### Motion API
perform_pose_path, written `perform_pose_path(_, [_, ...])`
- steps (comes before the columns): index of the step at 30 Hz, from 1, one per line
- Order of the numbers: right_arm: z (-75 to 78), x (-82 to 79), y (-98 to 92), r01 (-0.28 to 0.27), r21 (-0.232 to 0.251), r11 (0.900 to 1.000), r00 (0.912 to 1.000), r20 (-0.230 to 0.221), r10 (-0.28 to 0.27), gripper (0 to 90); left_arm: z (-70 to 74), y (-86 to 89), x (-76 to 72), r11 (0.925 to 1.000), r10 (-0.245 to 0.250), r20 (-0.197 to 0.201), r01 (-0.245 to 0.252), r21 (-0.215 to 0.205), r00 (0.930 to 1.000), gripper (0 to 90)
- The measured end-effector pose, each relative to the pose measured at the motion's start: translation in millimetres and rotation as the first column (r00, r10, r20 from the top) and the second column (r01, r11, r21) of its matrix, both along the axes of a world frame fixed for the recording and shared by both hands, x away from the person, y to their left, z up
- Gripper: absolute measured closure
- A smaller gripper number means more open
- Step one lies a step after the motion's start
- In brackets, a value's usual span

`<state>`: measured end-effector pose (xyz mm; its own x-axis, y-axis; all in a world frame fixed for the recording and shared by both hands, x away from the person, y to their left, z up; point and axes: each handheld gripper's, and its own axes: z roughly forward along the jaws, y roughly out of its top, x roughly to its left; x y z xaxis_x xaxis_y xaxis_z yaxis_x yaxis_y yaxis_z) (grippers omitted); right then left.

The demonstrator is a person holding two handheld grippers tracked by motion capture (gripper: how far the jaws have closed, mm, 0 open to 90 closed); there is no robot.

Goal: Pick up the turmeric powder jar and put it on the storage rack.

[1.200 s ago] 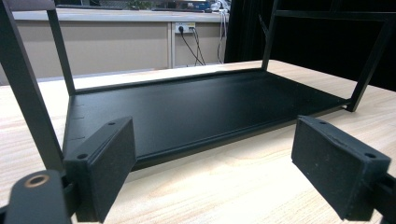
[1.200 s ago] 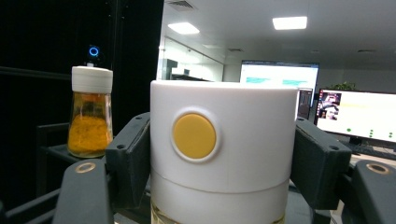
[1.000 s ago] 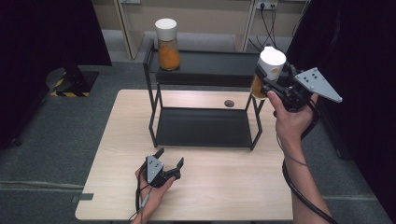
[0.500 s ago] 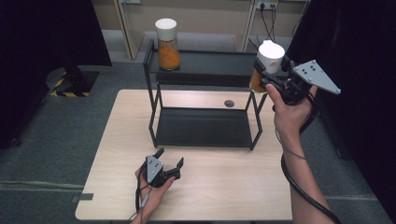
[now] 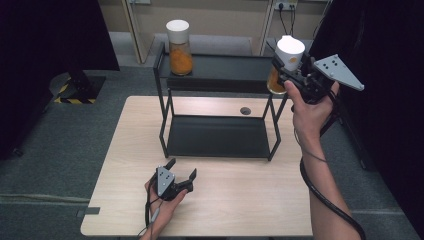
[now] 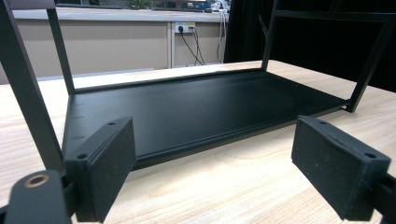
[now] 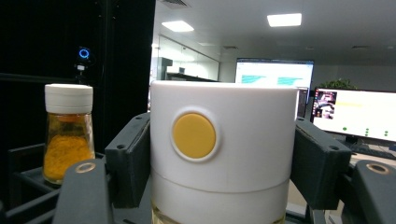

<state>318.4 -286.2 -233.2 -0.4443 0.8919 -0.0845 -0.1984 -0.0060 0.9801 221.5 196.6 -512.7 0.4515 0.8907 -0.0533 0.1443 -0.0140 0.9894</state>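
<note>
At the high view's upper right, the right gripper (image 5: 292, 67) pinches a white-capped spice jar (image 5: 286, 62) beside the rack's top shelf (image 5: 225, 75). Best lowered level, upright. The left gripper (image 5: 181, 172) rests spread, lower centre.

desk (image 5: 235, 200): pale wood-grain, smooth matt | rack (image 5: 215, 135): black metal, matt shelves and thin bars | held jar (image 7: 224, 154): smooth white plastic cap, glossy yellow button, clear body | second jar (image 5: 179, 47): white plastic cap, clear glossy body | right claw (image 7: 224, 163) pads (image 7: 128, 158): dark matt rubbery | left claw (image 6: 212, 172) pads (image 6: 338, 170): black, finely rough
</note>
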Motion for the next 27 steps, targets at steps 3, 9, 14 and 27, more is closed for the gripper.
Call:
perform_pose_path(3, [2.4, 4.4, 1.5, 0.004, -0.001, 1.0, 1.0, -0.007, -0.004, 30.8, -0.4, 0.3, 0.3, 1.0, 0.0, 0.0, 0.0, -0.005, 1.0, 13.7])
perform_pose_path(9, [6.5, 11.5, 5.2, 0.012, -0.003, 1.0, 0.9997, -0.02, -0.013, 30.8, -0.3, 0.2, 0.2, 1.0, 0.0, -0.001, 0.0, -0.004, 1.0, 13.7])
perform_pose_path(14, [8.0, 16.2, 7.0, 0.016, -0.001, 1.0, 0.9995, -0.027, -0.016, 30.8, -0.1, 0.6, 0.4, 1.0, 0.0, -0.003, 0.0, -0.007, 1.0, 13.7])
perform_pose_path(27, [12.6, 30.6, 11.7, 0.027, 0.014, 1.0, 0.9988, -0.042, -0.026, 30.8, -0.3, 0.7, 0.2, 1.0, 0.0, -0.002, 0.0, -0.008, 1.0, 13.7])
